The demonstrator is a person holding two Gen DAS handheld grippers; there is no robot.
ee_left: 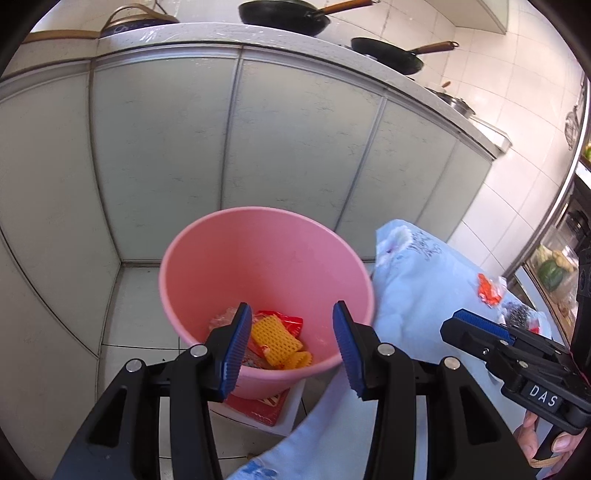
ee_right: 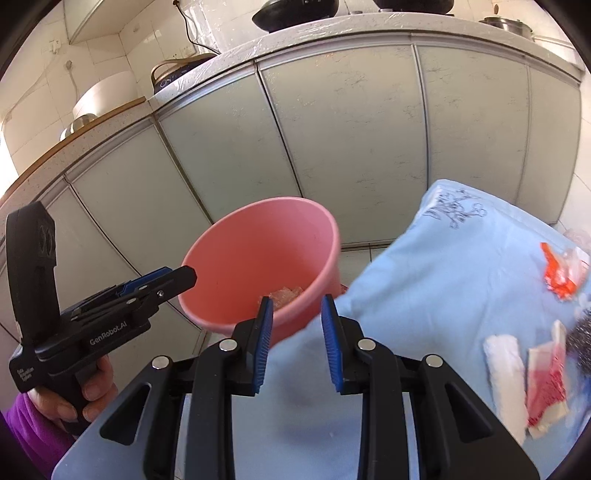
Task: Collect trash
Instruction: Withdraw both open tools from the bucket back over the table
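A pink bucket (ee_left: 258,258) stands on the floor in front of the cabinets. It holds a yellow foam net (ee_left: 275,338), red wrappers (ee_left: 286,319) and clear plastic. My left gripper (ee_left: 291,347) hovers open over the bucket's near rim, with nothing between its blue pads. My right gripper (ee_right: 297,343) is open and empty too, above the edge of the light blue cloth (ee_right: 424,277) beside the bucket (ee_right: 258,254). On the cloth to the right lie an orange wrapper (ee_right: 557,280), a white tissue (ee_right: 506,380), a red-and-white wrapper (ee_right: 546,387) and a steel wool pad (ee_right: 580,343).
Pale green cabinet doors (ee_left: 295,129) rise behind the bucket under a countertop carrying woks (ee_left: 284,16). The bucket rests on a low white stand with a red packet (ee_left: 266,408) under it. A shelf unit (ee_left: 557,266) stands at the far right. A hand in a purple sleeve (ee_right: 22,424) holds the left gripper.
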